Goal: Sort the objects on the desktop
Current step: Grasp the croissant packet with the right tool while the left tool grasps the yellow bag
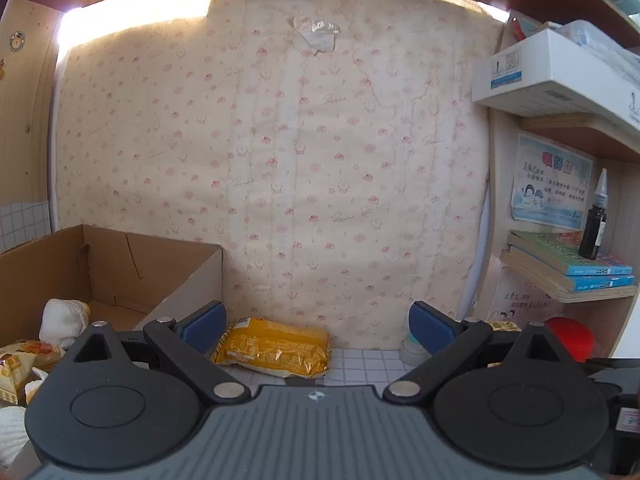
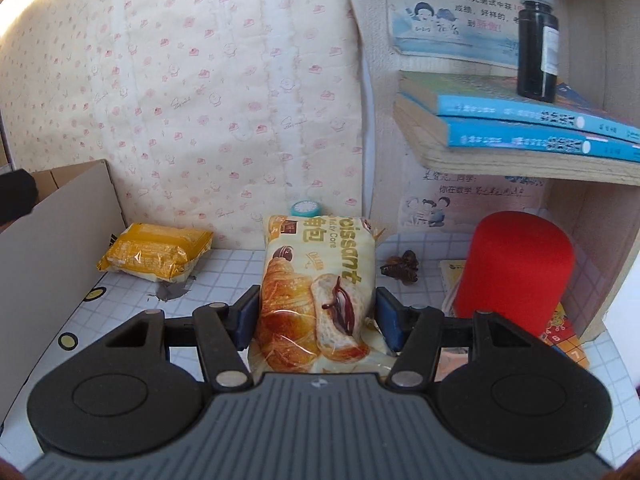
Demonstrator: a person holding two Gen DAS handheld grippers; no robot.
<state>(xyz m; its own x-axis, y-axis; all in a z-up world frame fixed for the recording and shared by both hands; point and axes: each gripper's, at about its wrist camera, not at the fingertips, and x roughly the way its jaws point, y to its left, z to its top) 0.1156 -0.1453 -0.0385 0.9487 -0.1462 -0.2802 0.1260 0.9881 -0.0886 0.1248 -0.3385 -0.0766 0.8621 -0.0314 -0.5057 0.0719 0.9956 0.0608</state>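
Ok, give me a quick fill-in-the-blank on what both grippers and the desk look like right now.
1. The right gripper is shut on the cream ____ packet.
2. The left gripper is ____, holding nothing.
3. The yellow foil snack packet lies beside the brown ____ box.
4. The dark dropper bottle stands on the stacked blue ____.

Missing: croissant; open; cardboard; books

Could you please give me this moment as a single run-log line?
left gripper: open, empty | right gripper: shut on croissant pack | yellow snack pack: on desk | cardboard box: holds white cloth
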